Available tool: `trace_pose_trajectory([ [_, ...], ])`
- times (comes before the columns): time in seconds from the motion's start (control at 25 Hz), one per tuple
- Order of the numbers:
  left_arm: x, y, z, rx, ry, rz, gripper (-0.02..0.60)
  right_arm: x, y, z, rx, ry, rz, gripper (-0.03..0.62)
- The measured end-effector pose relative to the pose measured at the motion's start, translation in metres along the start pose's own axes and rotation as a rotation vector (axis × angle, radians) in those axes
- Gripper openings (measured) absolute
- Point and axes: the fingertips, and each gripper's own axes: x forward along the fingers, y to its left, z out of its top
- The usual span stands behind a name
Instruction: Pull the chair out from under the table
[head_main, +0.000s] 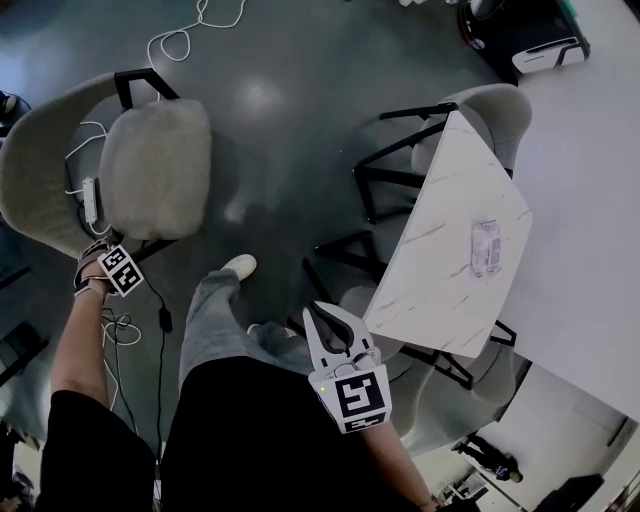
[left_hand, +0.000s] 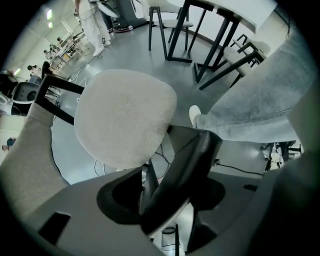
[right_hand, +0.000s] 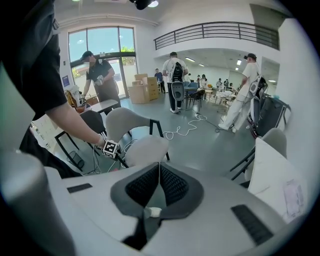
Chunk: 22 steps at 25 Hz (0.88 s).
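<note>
The right gripper (head_main: 330, 320) hangs well apart from the chair (head_main: 150, 165), on the side toward the table, and its fingers (right_hand: 175, 185) are clenched on nothing. The left gripper (head_main: 110, 262) stands at the chair's near edge, pointing down, fingers (left_hand: 192, 160) released. The grey chair stands free on the floor (head_main: 270, 110), well apart from the white surface (head_main: 450, 230). A second chair (head_main: 495, 105) stays tucked beyond.
</note>
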Motion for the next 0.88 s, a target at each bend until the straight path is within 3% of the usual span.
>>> trace_pose_trajectory([
  [0.16,-0.015,-0.002,0.000,-0.095,-0.013,-0.020,0.250,-0.009,-0.003,-0.004,0.017,-0.033,-0.024,0.015],
  [0.48,-0.076,-0.013,0.043,0.115,-0.083,0.084,0.250,-0.041,-0.025,-0.013,0.092,-0.109,-0.112,0.015],
  [0.68,-0.167,-0.012,0.140,0.069,-0.344,0.119,0.247,-0.082,-0.047,-0.018,0.137,-0.169,-0.206,0.015],
  [0.76,-0.212,-0.024,0.195,0.141,-0.456,0.138,0.247,-0.098,-0.060,-0.025,0.173,-0.200,-0.258,0.015],
  [0.88,-0.282,-0.058,0.276,0.310,-0.606,0.166,0.247,-0.126,-0.077,-0.039,0.235,-0.237,-0.347,0.015],
])
